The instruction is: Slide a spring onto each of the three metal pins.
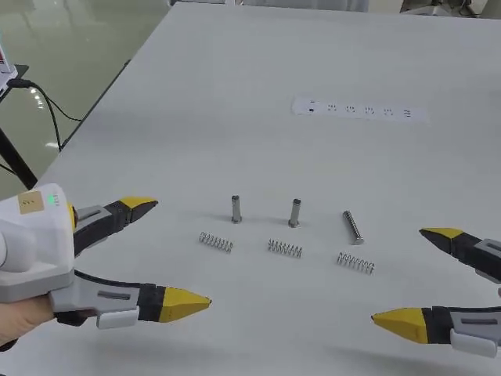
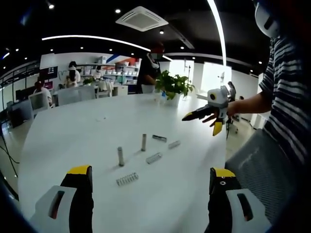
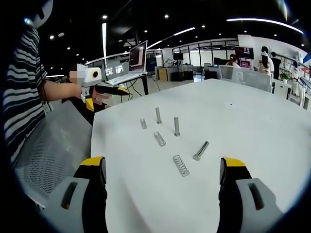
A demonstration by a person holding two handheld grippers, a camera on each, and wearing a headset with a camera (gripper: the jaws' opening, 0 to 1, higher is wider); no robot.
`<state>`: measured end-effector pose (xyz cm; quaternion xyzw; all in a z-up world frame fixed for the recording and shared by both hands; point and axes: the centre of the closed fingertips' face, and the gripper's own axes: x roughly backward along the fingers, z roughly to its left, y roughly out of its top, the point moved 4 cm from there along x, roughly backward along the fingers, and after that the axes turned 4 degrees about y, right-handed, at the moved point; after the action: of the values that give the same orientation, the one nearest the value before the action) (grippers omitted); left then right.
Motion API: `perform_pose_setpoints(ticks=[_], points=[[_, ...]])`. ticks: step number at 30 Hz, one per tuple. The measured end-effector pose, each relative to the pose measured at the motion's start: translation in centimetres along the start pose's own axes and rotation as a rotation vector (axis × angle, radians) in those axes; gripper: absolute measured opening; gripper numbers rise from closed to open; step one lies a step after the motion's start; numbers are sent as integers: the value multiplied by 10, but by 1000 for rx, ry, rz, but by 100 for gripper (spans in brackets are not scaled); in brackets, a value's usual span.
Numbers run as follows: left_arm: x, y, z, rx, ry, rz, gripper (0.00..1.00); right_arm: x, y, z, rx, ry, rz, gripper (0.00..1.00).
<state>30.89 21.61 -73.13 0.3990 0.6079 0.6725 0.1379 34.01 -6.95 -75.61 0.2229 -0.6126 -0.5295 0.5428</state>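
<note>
Standing upright on the worktop (image 1: pixel 313 63), the middle pin (image 1: pixel 295 213) has another upright pin (image 1: pixel 236 209) left of it; the third pin (image 1: pixel 352 227) lies right of it, head toward the person. Springs (image 1: pixel 285 249) lie crosswise just nearer. Left tongs (image 1: pixel 183 252) and right tongs (image 1: pixel 397 274) gape, empty, flanking it.

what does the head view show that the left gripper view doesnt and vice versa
Head view: a power strip with its sockets plain, far across the table; the left gripper view gives at most a faint mark there. Left gripper view: a plant, a ceiling vent and a striped sleeve. Both: two upright pins, one lying pin, three bare springs, the open left gripper and right gripper.
</note>
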Motion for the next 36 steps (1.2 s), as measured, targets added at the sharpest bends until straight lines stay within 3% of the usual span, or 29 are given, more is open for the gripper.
perform_pose_setpoints(ticks=[20,36], points=[[-4,3,-1,22,-7,-9,98,4,-5,-1,8,-5,25,96],[-4,-4,2,31,4,-4,98,2,-7,3,5,2,46,95]])
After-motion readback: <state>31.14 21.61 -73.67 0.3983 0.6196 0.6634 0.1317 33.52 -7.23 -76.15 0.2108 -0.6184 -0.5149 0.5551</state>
